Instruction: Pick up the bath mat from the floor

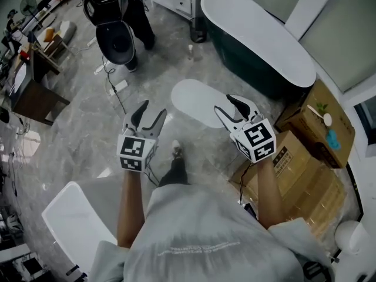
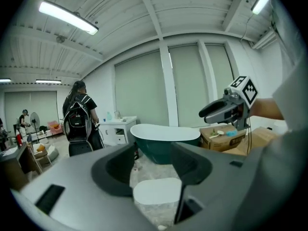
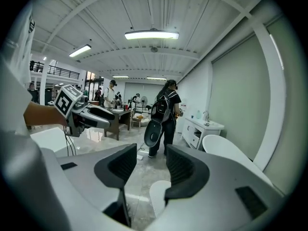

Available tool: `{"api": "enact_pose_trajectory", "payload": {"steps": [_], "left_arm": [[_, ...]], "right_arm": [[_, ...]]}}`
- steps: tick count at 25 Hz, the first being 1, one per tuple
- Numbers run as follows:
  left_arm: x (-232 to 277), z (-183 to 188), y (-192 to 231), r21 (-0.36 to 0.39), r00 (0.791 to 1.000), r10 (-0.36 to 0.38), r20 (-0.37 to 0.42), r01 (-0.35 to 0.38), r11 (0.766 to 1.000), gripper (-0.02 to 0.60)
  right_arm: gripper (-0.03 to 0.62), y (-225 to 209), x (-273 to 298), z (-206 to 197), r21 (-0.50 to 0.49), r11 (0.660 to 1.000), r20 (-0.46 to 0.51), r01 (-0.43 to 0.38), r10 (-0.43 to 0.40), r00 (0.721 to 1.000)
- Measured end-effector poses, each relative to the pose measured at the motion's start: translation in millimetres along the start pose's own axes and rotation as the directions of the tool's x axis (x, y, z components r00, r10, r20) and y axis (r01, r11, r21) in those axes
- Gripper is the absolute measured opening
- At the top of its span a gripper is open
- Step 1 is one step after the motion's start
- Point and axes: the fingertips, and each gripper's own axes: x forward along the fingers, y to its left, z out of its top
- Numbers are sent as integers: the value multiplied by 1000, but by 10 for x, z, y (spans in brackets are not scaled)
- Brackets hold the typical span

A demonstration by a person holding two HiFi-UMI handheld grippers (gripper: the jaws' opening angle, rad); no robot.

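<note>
the grey marbled floor [image 1: 88,116] takes up most of the head view. a dark tub with a white inside [image 1: 258,40] stands at the upper right, and cardboard boxes [image 1: 305,151] are stacked just below it. a person with a backpack [image 1: 117,16] stands farther off. the bath mat [image 1: 197,101], a pale oval, lies flat on the floor beside the tub, ahead of the wearer's shoe [image 1: 175,150].

the left gripper [image 1: 151,113] and the right gripper [image 1: 223,103] hang above the floor, both released, with nothing between the fingers. each gripper view shows the mat low down in the gap, well beyond the tips.

the pick-up has not begun, and the reach down looks like the next step.

the risks from here:
- the mat lies flat on a hard, glossy floor, so fingers coming straight down may scrape stone and slide the mat instead of getting under an edge.
- a pinch at one side only would likely let the limp mat fold or droop out.
- the right gripper works near the tub wall and the boxes and could knock them.
- a thin cable [image 1: 117,96] trails across the floor to the left and could catch a foot.
</note>
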Motion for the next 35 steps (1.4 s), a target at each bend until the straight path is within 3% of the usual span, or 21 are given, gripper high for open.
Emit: {"api": "enact_pose_trajectory", "payload": {"steps": [11, 17, 23, 35], "left_arm": [[1225, -110, 1369, -65, 996, -35, -76, 30, 997, 241], [1615, -287, 1863, -97, 989, -81, -122, 69, 993, 239], [1869, -535, 2175, -171, 979, -127, -157, 100, 980, 235], [2131, -1027, 2301, -309, 962, -141, -235, 64, 949, 232]], "right_arm": [[201, -720, 1555, 353, 4, 1000, -70, 11, -11, 998], [201, -910, 2161, 387, 24, 1000, -125, 12, -9, 992], [201, -993, 2489, 253, 30, 999, -204, 13, -7, 979], [201, -1144, 2876, -174, 59, 998, -301, -20, 36, 953]]}}
